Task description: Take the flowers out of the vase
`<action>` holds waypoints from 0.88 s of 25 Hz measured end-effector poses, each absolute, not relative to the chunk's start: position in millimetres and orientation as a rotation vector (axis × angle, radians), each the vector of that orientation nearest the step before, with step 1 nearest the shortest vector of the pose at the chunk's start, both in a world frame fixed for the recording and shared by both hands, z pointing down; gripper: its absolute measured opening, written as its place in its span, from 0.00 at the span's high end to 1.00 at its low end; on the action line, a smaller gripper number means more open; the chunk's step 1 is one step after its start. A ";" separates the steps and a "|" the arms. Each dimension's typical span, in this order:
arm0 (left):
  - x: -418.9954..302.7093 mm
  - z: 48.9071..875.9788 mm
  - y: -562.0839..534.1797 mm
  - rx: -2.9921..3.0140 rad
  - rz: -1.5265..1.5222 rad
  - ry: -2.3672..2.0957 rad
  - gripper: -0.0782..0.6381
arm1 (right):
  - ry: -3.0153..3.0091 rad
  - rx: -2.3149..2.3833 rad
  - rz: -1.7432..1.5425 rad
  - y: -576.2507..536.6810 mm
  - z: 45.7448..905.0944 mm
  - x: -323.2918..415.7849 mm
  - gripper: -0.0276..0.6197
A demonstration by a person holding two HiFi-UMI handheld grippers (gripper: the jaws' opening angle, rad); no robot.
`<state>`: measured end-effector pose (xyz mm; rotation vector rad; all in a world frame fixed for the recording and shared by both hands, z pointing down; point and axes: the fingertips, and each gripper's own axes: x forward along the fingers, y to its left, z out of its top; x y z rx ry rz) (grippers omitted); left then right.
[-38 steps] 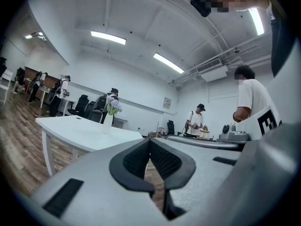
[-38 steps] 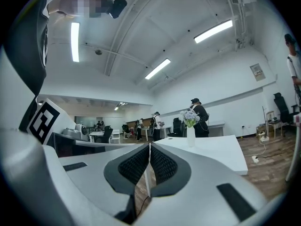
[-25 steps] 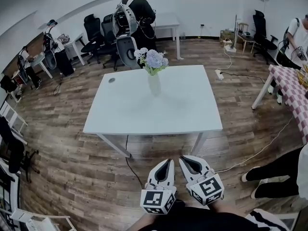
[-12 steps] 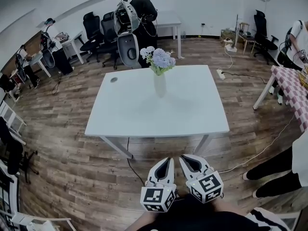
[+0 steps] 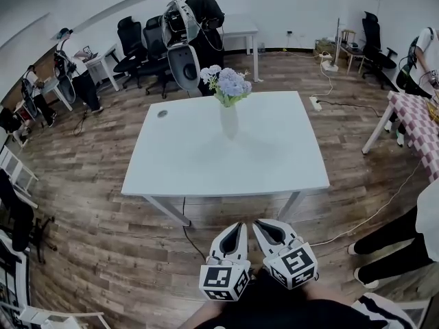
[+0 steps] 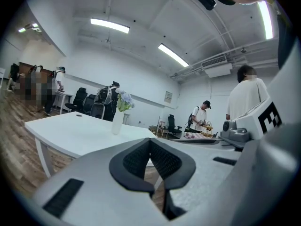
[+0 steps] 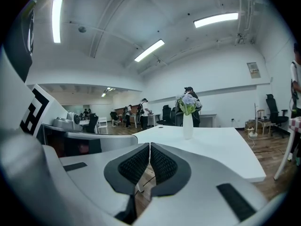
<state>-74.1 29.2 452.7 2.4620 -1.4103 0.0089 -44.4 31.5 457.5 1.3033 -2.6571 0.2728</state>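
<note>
**Approach stage: both claws clenched and empty, flowers not yet reached**

The left claw was clenched on nothing. The right claw, just beside it, was likewise clenched and empty. The vase stood upright on the white surface, well ahead of both claws, with the flowers seated in its neck. The claws were probably carried closed and side by side because nothing needed grasping until the vase was within reach.

flowers in vase on table

Flowers upright in white vase
</note>
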 end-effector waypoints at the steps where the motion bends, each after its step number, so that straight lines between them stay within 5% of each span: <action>1: -74.4 452.7 27.9 2.458 0.005 -1.410 0.89 | -2.657 1.304 0.275 31.0 457.2 -44.1 0.92; 22: -74.2 453.4 -59.5 2.445 -0.003 -1.445 0.89 | -2.682 1.264 0.265 -57.8 456.6 -42.8 0.92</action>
